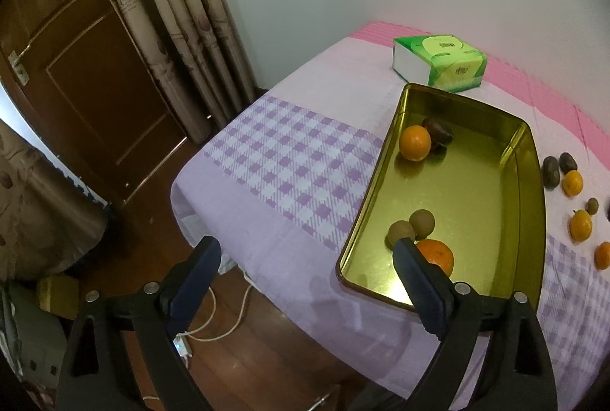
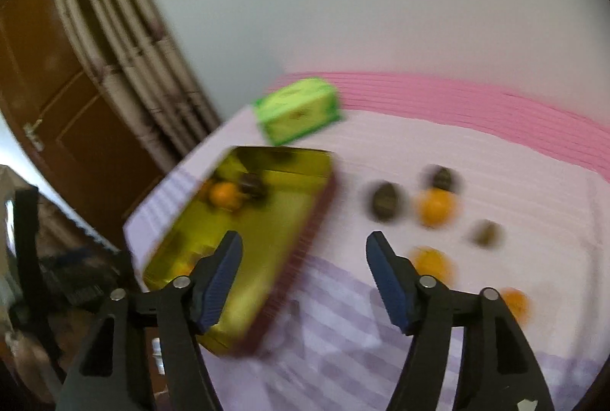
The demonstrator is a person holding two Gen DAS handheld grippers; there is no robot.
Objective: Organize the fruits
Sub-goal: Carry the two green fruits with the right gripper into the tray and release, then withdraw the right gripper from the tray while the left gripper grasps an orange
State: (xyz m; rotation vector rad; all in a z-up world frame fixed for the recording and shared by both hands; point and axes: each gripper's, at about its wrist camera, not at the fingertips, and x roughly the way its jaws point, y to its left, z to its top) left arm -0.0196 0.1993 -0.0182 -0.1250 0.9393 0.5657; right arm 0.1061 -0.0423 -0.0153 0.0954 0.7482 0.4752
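A gold metal tray (image 1: 530, 205) lies on the purple checked cloth. It holds an orange (image 1: 414, 142) beside a dark fruit (image 1: 438, 131) at its far end, and two brown round fruits (image 1: 422, 222) and an orange (image 1: 438, 255) at its near end. More oranges (image 1: 580, 225) and dark fruits (image 1: 551, 171) lie loose on the cloth right of the tray. My left gripper (image 1: 307, 251) is open and empty above the tray's near left corner. My right gripper (image 2: 304, 251) is open and empty above the tray's right rim (image 2: 316, 216); that view is blurred, with loose oranges (image 2: 434, 207) and dark fruits (image 2: 386, 200) to its right.
A green tissue box (image 1: 442, 62) stands behind the tray. The table's left edge drops to a wooden floor with a white cable (image 1: 228, 315). A brown door (image 1: 87, 87) and curtains (image 1: 179, 10) stand at the left. A pink cloth strip (image 2: 476, 98) runs along the wall.
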